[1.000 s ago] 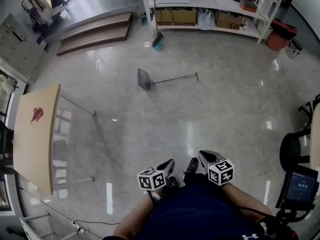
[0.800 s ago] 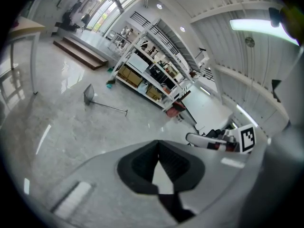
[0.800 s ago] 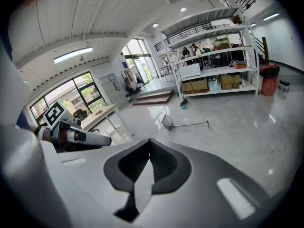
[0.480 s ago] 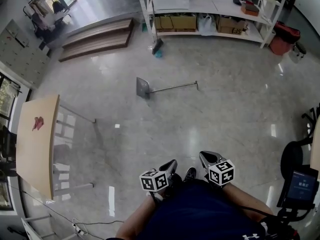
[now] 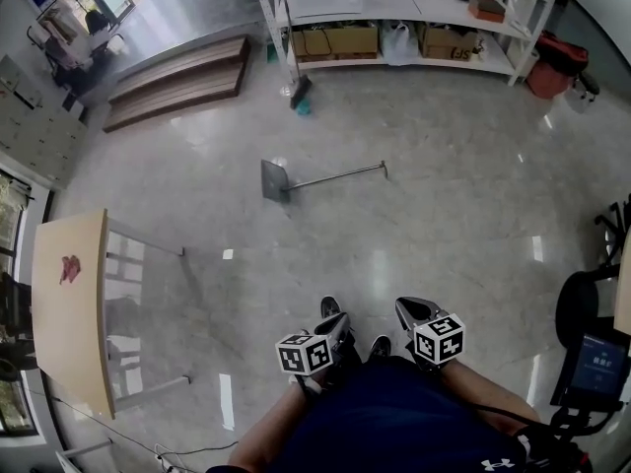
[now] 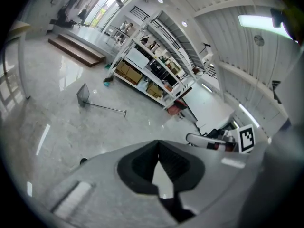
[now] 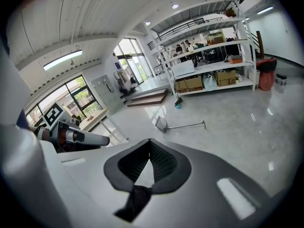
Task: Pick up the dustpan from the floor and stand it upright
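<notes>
We're on approach: dustpan (image 5: 275, 180) lies flat, far ahead. Left gripper (image 5: 335, 325) and right gripper (image 5: 406, 308) both closed, empty. Next we close in, open jaws, grab the handle (image 5: 340, 174).

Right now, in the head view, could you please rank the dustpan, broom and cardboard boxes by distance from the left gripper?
1. Dustpan, lying on open floor.
2. Broom, at the shelving's foot.
3. Cardboard boxes, on the lowest shelf.

Your dustpan (image 5: 275, 180) lies flat on the floor (image 5: 444, 225), out in front of the white shelving (image 5: 434, 3): grey pan, long thin handle running along the shelving's front.
</notes>
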The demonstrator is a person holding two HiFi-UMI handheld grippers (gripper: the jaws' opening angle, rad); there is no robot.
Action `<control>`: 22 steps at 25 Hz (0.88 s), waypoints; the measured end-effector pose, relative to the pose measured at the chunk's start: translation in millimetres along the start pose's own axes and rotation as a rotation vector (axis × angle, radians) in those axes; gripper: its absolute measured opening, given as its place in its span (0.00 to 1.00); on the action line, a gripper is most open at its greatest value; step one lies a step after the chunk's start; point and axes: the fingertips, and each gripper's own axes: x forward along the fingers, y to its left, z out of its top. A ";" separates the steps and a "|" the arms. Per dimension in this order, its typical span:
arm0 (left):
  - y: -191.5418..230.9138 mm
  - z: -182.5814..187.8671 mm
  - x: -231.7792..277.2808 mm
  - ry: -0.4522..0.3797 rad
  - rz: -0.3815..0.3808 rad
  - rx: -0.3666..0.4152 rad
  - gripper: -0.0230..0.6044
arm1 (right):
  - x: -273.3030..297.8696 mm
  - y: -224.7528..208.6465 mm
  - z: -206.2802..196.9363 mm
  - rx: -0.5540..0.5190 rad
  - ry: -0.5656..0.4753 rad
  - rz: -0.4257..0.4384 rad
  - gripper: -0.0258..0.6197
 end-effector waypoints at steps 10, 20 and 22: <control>39.8 96.4 21.2 0.047 -0.088 0.057 0.04 | 61.1 7.7 67.1 -0.009 0.002 -0.067 0.06; 108.6 146.6 19.9 0.071 -0.115 0.014 0.04 | 120.9 26.4 110.9 -0.039 0.005 -0.096 0.06; 116.7 151.7 18.6 0.074 -0.116 0.008 0.04 | 124.7 26.3 116.9 -0.048 0.012 -0.105 0.06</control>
